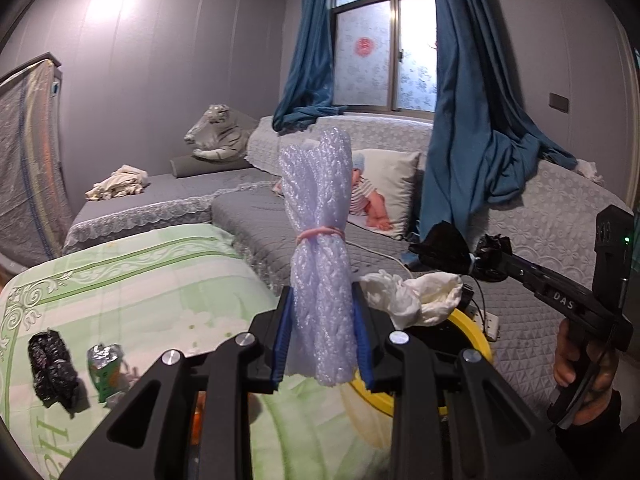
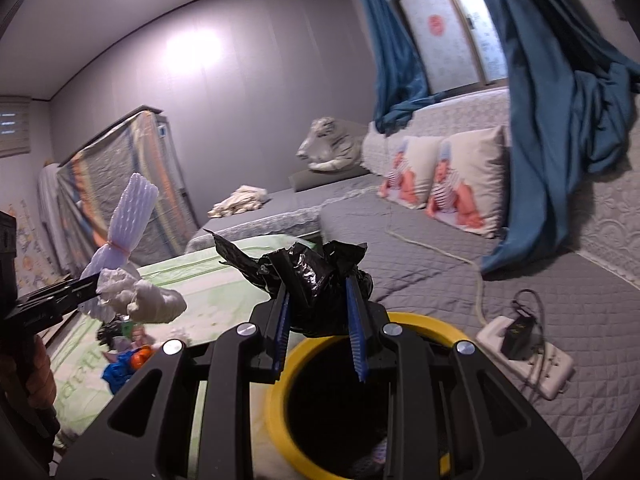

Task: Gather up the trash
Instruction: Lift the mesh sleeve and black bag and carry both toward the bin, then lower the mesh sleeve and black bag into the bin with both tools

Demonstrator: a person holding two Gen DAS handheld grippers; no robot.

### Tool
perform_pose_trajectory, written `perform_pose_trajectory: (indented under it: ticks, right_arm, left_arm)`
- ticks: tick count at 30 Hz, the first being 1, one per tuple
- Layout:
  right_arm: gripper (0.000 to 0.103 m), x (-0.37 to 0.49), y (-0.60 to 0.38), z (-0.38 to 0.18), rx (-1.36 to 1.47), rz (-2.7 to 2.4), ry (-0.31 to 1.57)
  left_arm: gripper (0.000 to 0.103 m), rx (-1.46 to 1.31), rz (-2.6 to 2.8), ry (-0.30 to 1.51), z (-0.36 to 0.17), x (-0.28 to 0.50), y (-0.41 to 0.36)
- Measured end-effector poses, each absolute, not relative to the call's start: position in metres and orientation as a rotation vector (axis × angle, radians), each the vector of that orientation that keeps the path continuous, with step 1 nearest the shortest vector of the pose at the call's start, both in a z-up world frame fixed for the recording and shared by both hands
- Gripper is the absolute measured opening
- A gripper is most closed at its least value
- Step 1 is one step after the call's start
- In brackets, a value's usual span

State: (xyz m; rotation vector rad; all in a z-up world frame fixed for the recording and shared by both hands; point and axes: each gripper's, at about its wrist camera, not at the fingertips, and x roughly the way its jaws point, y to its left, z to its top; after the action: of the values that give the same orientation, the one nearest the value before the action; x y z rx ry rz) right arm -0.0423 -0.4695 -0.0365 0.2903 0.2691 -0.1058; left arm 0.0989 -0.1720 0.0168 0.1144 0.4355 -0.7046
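Note:
My left gripper [image 1: 322, 336] is shut on a roll of white foam netting [image 1: 318, 248] tied with a pink band, with a crumpled white tissue [image 1: 416, 296] hanging beside it. My right gripper [image 2: 318, 320] is shut on a crumpled black plastic bag [image 2: 316, 280], held over the yellow-rimmed bin [image 2: 440, 330]. The right gripper with the bag [image 1: 444, 250] shows at the right of the left wrist view, above the bin rim [image 1: 476, 336]. The foam roll [image 2: 128, 216] and tissue [image 2: 148, 300] show at the left of the right wrist view.
On the green blanket [image 1: 140, 280] lie a black bag [image 1: 52, 368] and a crushed green carton [image 1: 105, 368]; blue and orange scraps [image 2: 128, 360] lie there too. A power strip with adapter [image 2: 528, 352] and cord lies on the grey quilt. Pillows, curtains and a plush tiger are behind.

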Motion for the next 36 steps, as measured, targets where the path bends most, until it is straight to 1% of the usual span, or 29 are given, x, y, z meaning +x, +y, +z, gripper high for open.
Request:
perform_pose_trajectory:
  ticks: [15,23,36]
  right_arm:
    - [0.024,-0.056,-0.516,-0.057,0.336,-0.234,0.289]
    - [0.024,-0.046,-0.528,-0.07,0.369,-0.255,0.334]
    - [0.025,-0.03,-0.537,-0.091,0.424,-0.267,0.426]
  left_arm:
    - [0.026,0.195,-0.851,0.493,-0.007,0.1,-0.259]
    - [0.026,0.205,-0.872,0.564,-0.033,0.104,-0.283]
    - [0.026,0.244,-0.854,0.649,-0.067,0.115,-0.302]
